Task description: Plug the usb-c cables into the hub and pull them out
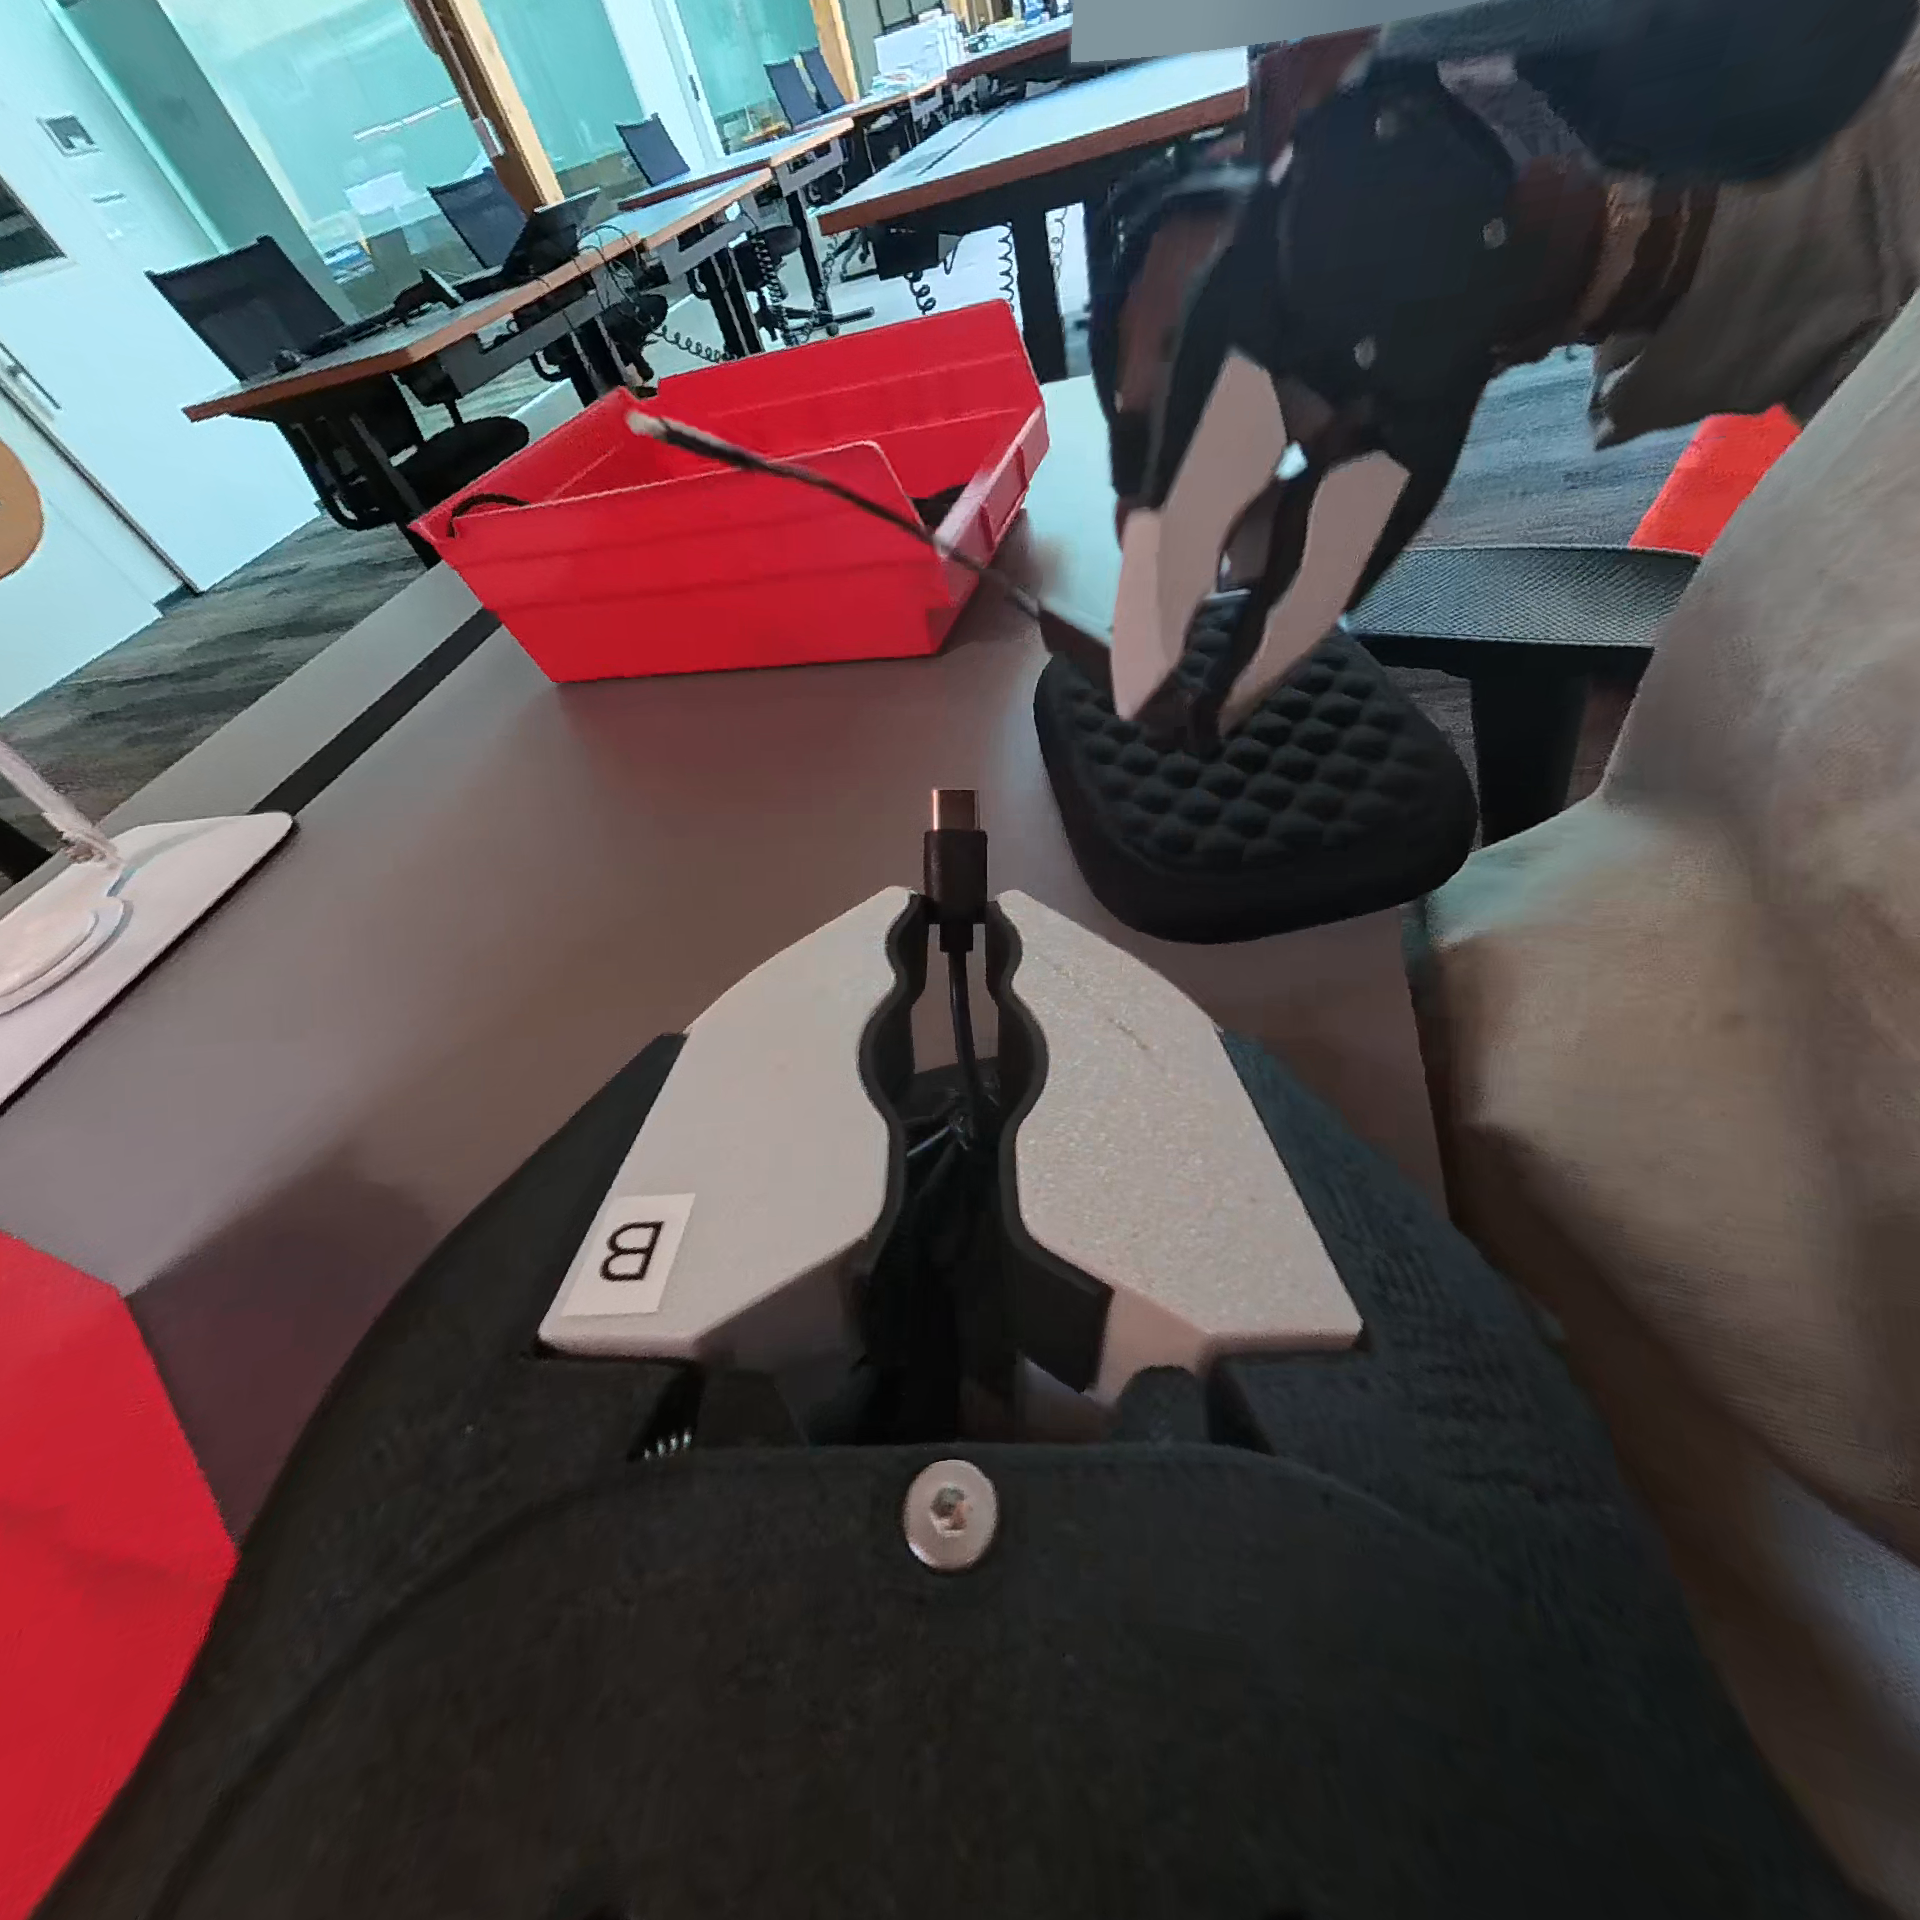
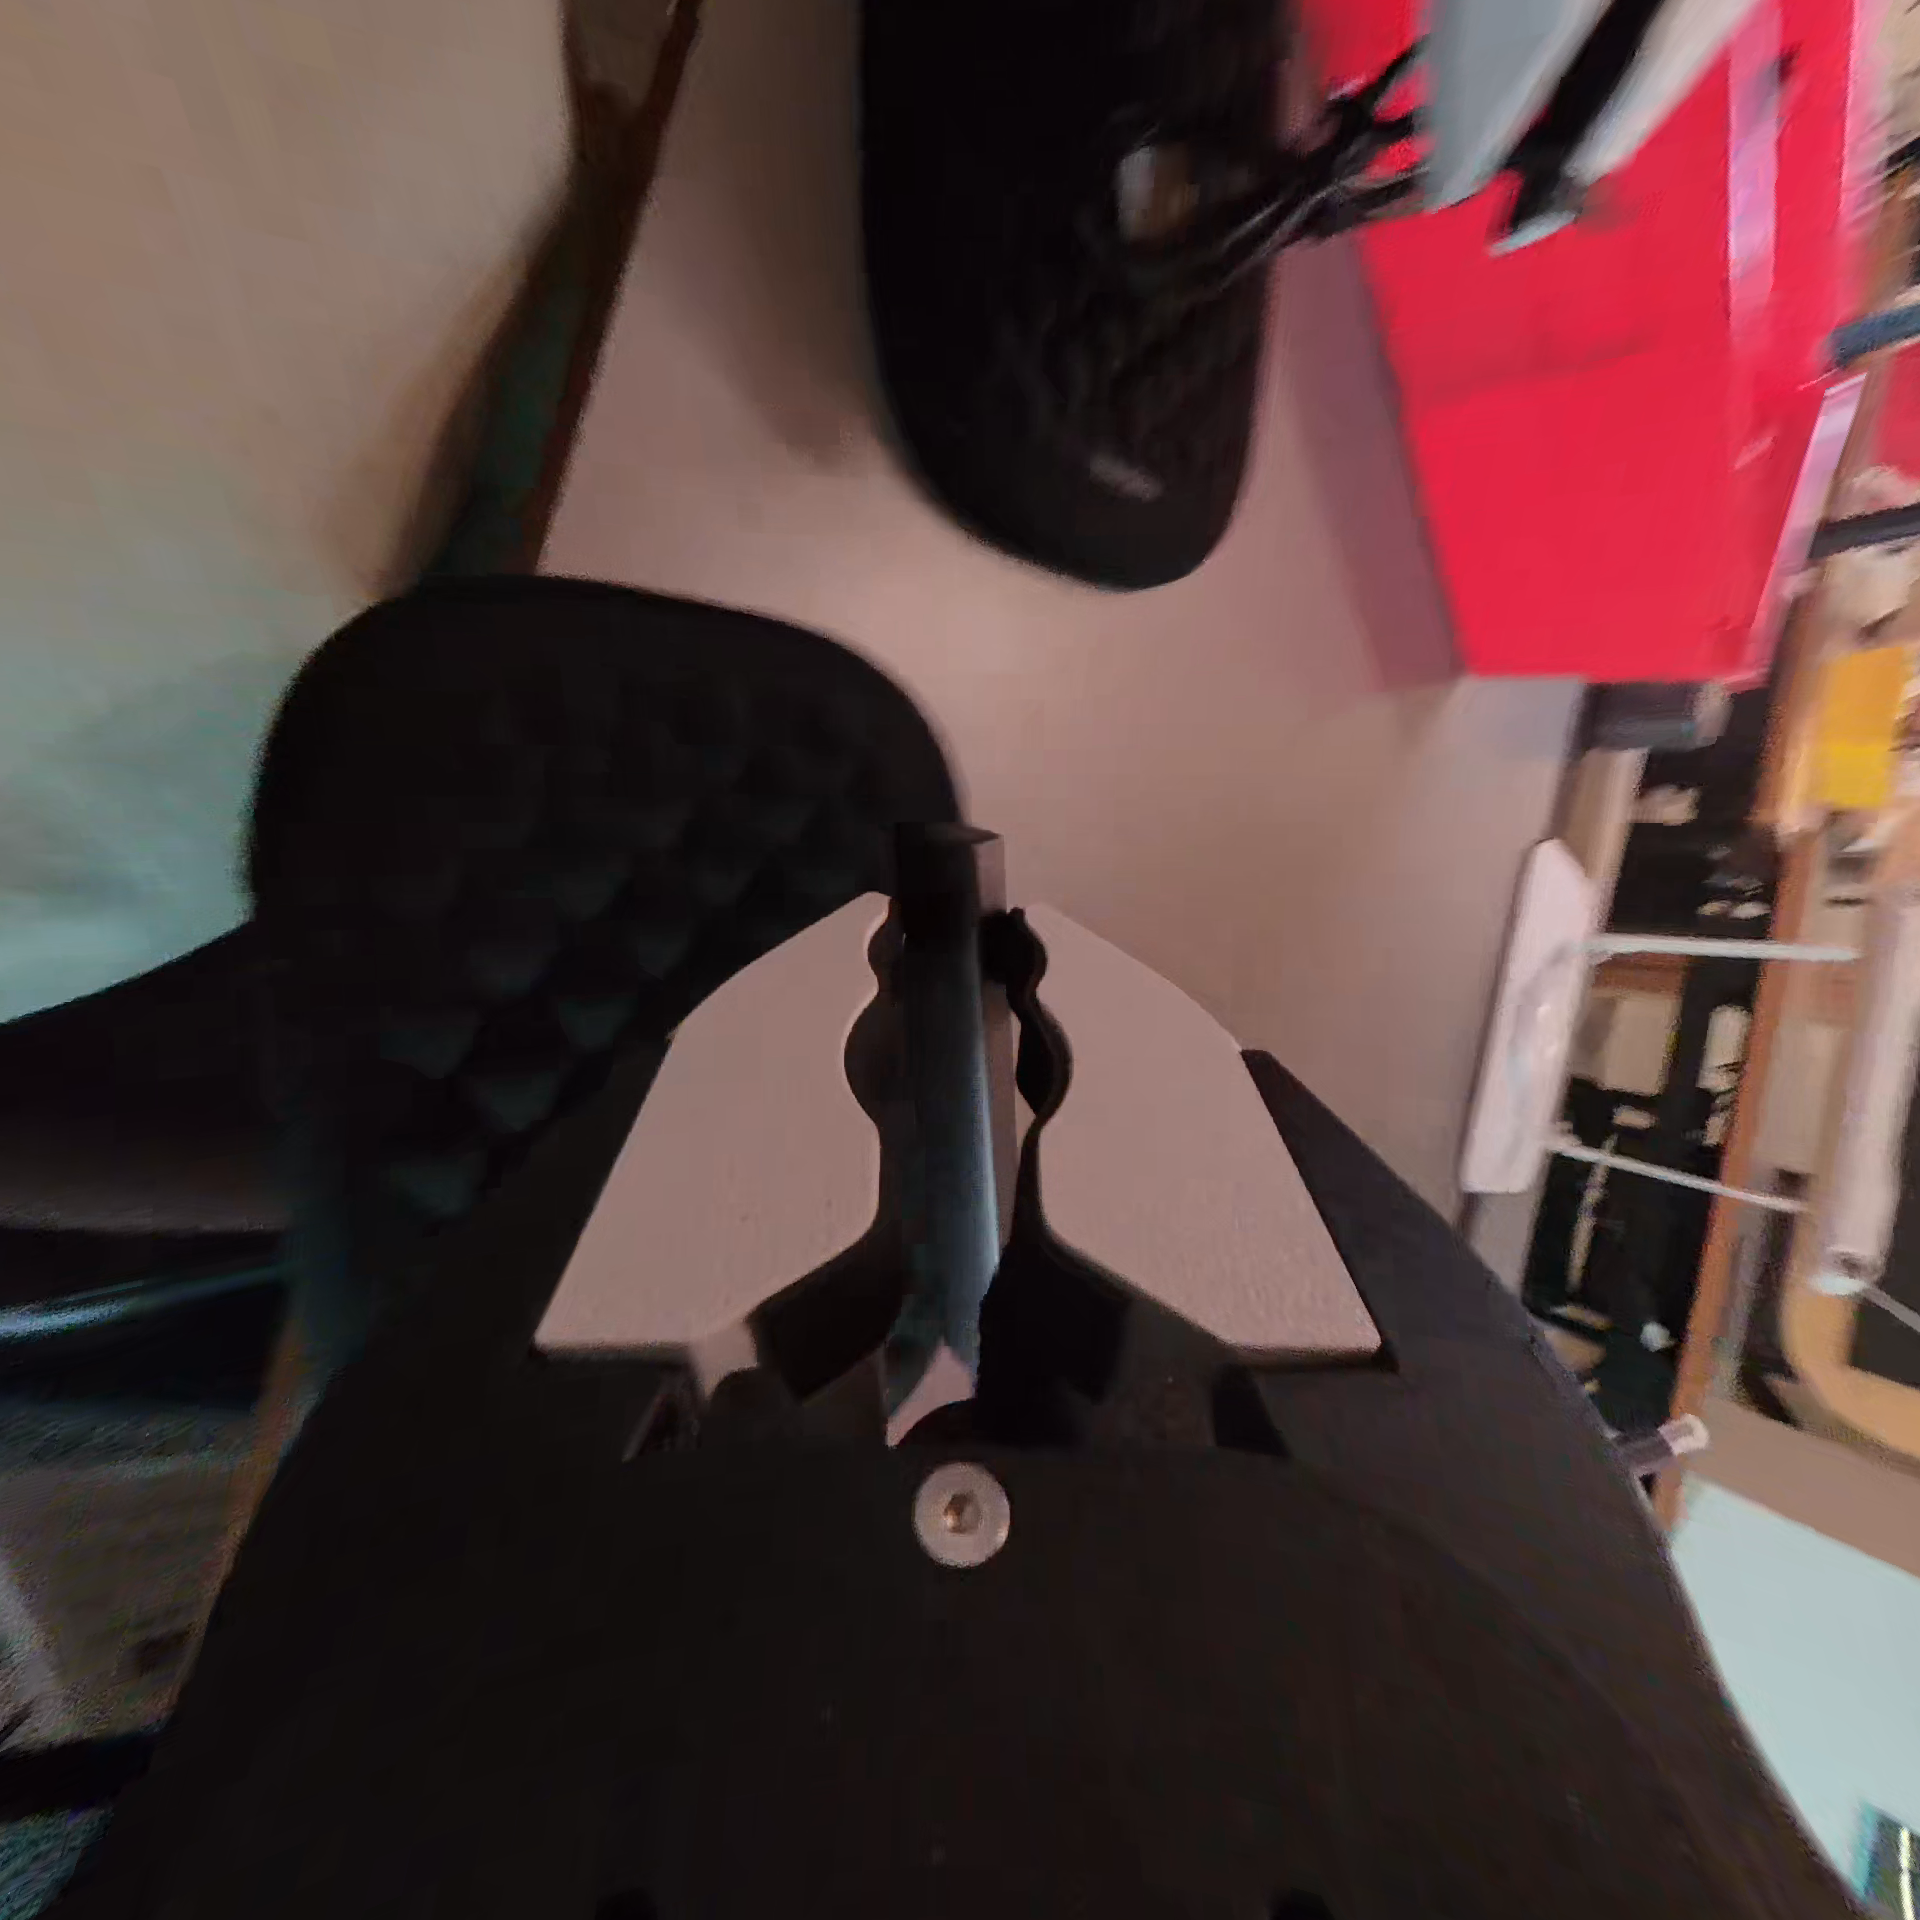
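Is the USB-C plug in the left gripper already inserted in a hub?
No, the USB-C plug sticks out free beyond the left gripper, over the table.

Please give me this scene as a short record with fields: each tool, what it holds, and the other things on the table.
left tool: shut on usb-c cable, plug pointing forward
right tool: shut on hub, a slim dark bar
right tool position: above black textured pad
red bin: on table, behind the pad; a thin cable hangs over its wall
plugged in: not yet

The left gripper [image 1: 956, 914] pinched a USB-C plug [image 1: 956, 847] — tip pointing toward the black pad [image 1: 1278, 810], the right gripper [image 1: 1195, 707] poised over it.
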Motion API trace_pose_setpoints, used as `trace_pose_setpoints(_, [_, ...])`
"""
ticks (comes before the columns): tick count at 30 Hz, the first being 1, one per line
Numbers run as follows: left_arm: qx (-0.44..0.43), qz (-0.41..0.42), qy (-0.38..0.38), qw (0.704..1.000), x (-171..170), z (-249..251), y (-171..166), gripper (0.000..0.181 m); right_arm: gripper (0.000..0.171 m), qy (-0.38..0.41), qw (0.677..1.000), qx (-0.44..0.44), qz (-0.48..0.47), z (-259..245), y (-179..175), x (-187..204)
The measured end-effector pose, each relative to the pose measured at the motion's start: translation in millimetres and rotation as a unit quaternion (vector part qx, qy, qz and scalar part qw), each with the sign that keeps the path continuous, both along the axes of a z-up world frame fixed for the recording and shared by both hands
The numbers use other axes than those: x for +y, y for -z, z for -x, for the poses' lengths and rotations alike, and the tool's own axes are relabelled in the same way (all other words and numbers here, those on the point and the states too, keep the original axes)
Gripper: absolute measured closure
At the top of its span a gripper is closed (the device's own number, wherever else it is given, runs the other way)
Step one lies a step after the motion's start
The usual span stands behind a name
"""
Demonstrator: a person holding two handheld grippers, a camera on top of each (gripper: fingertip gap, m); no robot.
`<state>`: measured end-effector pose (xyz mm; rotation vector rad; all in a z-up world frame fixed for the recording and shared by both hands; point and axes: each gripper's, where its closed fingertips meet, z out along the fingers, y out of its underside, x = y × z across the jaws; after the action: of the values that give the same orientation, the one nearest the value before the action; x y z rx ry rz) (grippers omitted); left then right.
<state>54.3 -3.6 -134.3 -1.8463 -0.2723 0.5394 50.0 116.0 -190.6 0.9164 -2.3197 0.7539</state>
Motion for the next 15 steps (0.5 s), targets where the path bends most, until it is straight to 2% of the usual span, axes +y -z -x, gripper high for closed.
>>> trace_pose_setpoints(3, [0.002, 0.002, 0.011, 1.0, 9.1, -0.3, -0.1, 0.17, 0.152, 0.037, 0.999, 0.014, -0.024, -1.3, 17.8, 10.2])
trace_pose_setpoints(6, [0.003, 0.012, 0.016, 1.0, 13.1, -1.8, 2.1, 0.17, 0.152, 0.067, 0.995, -0.059, -0.048, -6.9, 18.1, 15.9])
trace_pose_setpoints(9, [0.004, 0.012, 0.015, 1.0, 13.0, -2.3, 1.8, 0.17, 0.156, 0.047, 0.992, -0.09, -0.07, -13.5, 19.3, 18.8])
trace_pose_setpoints(15, [0.004, 0.007, 0.016, 1.0, 12.6, -2.0, 2.4, 0.17, 0.159, -0.027, 0.986, -0.099, -0.133, -17.2, 22.8, 19.4])
